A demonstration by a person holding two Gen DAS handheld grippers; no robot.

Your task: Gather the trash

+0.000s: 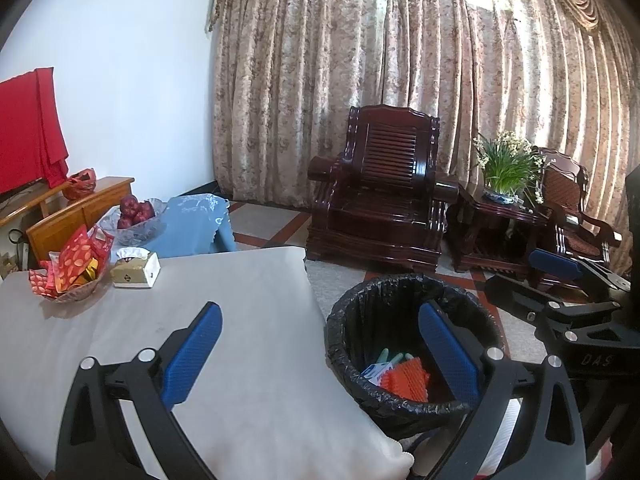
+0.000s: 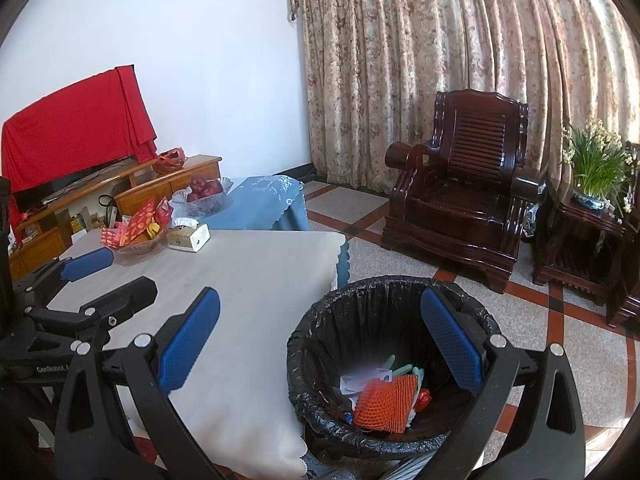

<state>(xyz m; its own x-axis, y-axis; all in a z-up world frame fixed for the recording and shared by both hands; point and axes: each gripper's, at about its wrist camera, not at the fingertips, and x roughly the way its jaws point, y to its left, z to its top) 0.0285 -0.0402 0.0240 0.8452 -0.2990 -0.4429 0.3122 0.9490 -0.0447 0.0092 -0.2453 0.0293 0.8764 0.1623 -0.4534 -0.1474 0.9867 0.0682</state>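
Trash: already down in the bin (image 2: 320, 320), none in either tool. Left tool (image 1: 320, 356) spread wide and empty, one pad over the tabletop (image 1: 240, 320), the other over the bin's mouth. Right tool (image 2: 320, 356) likewise released, bare between its pads, hanging above the bin rim beside the tabletop corner.

Inside the bin, on the black liner: an orange foam net (image 2: 384, 404), a white carton (image 2: 360, 380) partly under it, pale green sticks (image 2: 404, 368), a small red scrap (image 2: 423, 397). All light by the look of it. Net soft and springy, likely to squash under a pinch; best taken at an edge or fold. Carton thin-walled, easily crushed, safest gripped across its narrow sides. Liner slick and loose, easy to snag.

Further out on the tabletop: a dish of red packets (image 1: 68, 276), a tissue box (image 1: 136, 268) just beside it, a glass bowl of red fruit (image 1: 134, 216) behind on the blue cloth. No loose litter visible on the bare cloth, so probably near finished. Whether the packets count as trash: cannot tell.
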